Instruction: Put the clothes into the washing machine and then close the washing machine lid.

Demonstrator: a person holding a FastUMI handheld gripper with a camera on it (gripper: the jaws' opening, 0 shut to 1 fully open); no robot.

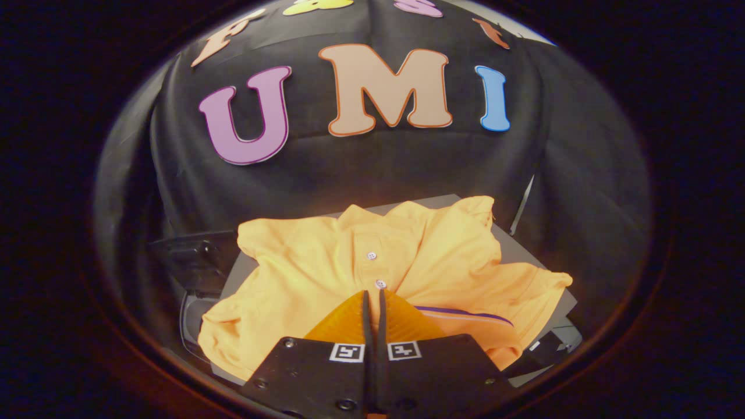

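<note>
Gripper [373,297] fingers sitting nearly together, tips lying on yellow shirt [326,273] near its buttons; can't tell if pinching fabric. Shirt's lying crumpled over grey washer lid [524,247]; no legible labels.

Gripper [373,294] is seen pointed forward and slightly down. Fingers [349,323] are brought together, tips nearly touching (only a thin slit is left between them). Whether anything is pinched between the tips cannot be told. Square markers are carried on the finger bases, one per side.
</note>
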